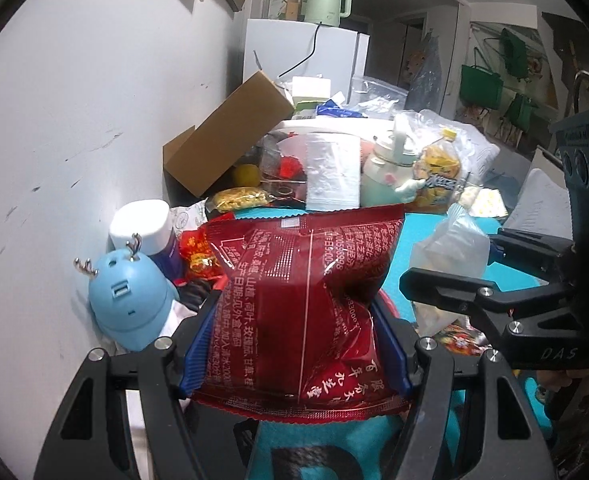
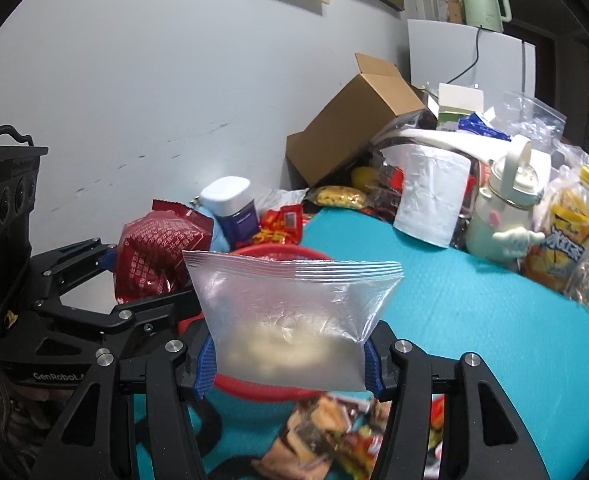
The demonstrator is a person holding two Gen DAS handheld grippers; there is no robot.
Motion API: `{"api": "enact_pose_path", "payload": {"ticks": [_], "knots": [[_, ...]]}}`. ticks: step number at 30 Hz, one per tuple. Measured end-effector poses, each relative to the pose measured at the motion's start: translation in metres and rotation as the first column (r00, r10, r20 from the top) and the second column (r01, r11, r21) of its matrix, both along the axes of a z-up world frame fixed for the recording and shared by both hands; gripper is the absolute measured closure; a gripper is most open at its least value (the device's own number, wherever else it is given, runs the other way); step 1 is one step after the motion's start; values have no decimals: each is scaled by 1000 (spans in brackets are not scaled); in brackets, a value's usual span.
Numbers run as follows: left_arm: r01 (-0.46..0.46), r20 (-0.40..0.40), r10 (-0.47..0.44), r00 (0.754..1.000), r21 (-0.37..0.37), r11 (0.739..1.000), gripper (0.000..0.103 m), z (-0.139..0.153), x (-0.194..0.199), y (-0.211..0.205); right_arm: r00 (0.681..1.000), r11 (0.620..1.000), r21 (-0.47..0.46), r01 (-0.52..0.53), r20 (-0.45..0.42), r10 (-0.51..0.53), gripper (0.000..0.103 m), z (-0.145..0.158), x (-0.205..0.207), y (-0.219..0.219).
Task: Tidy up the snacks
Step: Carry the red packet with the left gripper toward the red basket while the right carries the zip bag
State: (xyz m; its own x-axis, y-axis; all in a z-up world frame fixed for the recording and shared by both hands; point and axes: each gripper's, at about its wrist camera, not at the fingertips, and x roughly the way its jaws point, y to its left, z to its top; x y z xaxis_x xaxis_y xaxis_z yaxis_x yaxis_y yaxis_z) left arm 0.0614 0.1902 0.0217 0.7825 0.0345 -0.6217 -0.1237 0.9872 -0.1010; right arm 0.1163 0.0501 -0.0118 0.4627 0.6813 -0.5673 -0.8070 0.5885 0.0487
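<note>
The left hand-held gripper [image 1: 294,344] is clamped on a dark red snack packet [image 1: 302,304], its blue pads pressing the packet's two sides; the packet stands up between the fingers, above the turquoise bench [image 1: 418,248]. The right hand-held gripper [image 2: 290,360] grips a clear zip bag [image 2: 294,316] holding pale pieces, its pads pinching the bag's lower corners.

The left wrist view alone shows a light blue antlered figure [image 1: 128,304] just to the left of the left hand-held gripper, against the wall, and green bags [image 1: 480,86] hanging far off to the right. The right wrist view alone shows a red bowl [image 2: 254,388] directly beneath and behind the zip bag, and a printed snack pouch [image 2: 326,436] lying on the bench under the right hand-held gripper.

Ahead of both lie a tipped cardboard box [image 2: 354,120], a paper roll [image 2: 430,196], a pale lidded bottle [image 2: 498,208] and a yellow drink bottle [image 2: 566,232].
</note>
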Motion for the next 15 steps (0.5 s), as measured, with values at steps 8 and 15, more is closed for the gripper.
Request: {"api": "enact_pose_path", "payload": {"ticks": [8, 15], "knots": [[-15, -58, 16, 998, 13, 1000, 34, -18, 31, 18, 1000, 1000, -30, 2, -11, -3, 47, -10, 29, 24], [-47, -92, 48, 995, 16, 999, 34, -32, 44, 27, 998, 999, -47, 13, -67, -16, 46, -28, 49, 38]]}}
